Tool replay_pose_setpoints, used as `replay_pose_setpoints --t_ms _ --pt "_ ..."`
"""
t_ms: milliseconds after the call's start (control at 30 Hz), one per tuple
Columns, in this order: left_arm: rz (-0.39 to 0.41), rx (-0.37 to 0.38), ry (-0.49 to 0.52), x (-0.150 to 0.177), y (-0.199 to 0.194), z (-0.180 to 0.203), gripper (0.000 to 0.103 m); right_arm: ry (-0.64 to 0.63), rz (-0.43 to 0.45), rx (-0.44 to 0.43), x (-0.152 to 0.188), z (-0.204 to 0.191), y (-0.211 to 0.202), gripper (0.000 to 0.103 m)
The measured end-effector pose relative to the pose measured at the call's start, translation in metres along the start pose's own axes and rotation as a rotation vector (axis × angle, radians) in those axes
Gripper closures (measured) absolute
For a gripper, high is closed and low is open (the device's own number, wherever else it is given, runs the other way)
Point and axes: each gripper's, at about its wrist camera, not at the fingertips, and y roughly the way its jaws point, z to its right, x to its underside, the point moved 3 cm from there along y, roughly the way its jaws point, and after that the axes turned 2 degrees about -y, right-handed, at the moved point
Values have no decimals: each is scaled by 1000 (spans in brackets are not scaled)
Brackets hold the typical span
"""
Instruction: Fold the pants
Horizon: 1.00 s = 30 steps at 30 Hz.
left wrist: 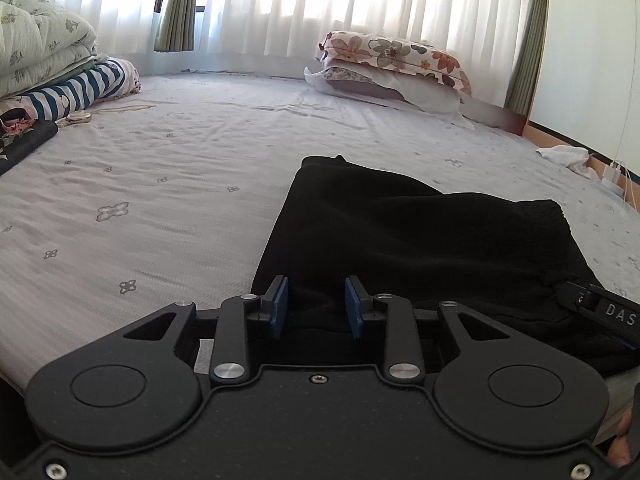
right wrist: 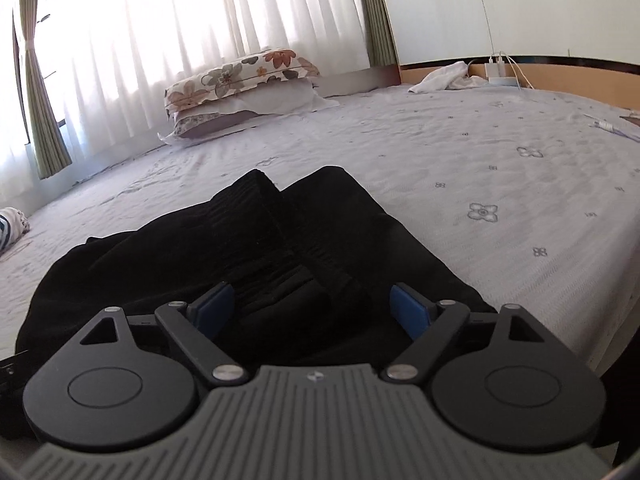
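Black pants [left wrist: 420, 232] lie folded in a bundle on the bed's near edge; they also fill the lower middle of the right wrist view [right wrist: 248, 240], with a ribbed waistband on top. My left gripper [left wrist: 317, 306] is open, its blue pads standing apart over the pants' near left edge, gripping nothing. My right gripper [right wrist: 312, 312] is wide open over the near right part of the pants, with a fold of cloth lying between the pads. The right gripper's finger shows in the left wrist view [left wrist: 600, 306] at the pants' right side.
The bed sheet [left wrist: 160, 184] is pale lilac with small flower prints. Two stacked pillows [left wrist: 392, 68] lie at the far side. Folded quilts and a striped cloth [left wrist: 68, 88] sit at far left. A white cloth and charger cables [right wrist: 480, 74] lie at the headboard.
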Motion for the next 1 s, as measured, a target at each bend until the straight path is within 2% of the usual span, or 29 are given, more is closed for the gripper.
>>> replay_pose_setpoints --t_ms 167,200,333,400,433,467,533,600,700,833,1000 --pt "7 -5 22 1 -1 4 74 67 -84 -216 -3 -6 -7 17" --pt "5 -4 19 1 -1 4 74 86 -89 -219 -5 -8 -3 17" --pt "-3 2 9 0 -2 3 74 130 -65 -100 -11 -2 21 20" --pt "-4 -6 16 -1 -3 5 72 100 -60 -80 -14 -7 33 30" --pt "-5 -5 13 -3 -4 6 69 68 -56 -66 -17 -11 38 44" --pt "-5 3 5 -5 -7 6 67 45 -53 -69 -20 -14 40 64" --pt "3 30 -20 -11 -12 6 66 44 -27 -89 -29 -12 36 72" --pt "14 53 -22 -15 -16 10 63 0 48 -92 -37 -9 23 73" --pt "3 55 19 -14 -13 18 62 -90 134 -7 -37 -2 7 73" --pt "-57 35 54 -6 -1 29 62 -83 72 65 -21 23 16 71" --pt "-52 11 107 -2 2 38 62 -153 102 71 -11 24 16 70"
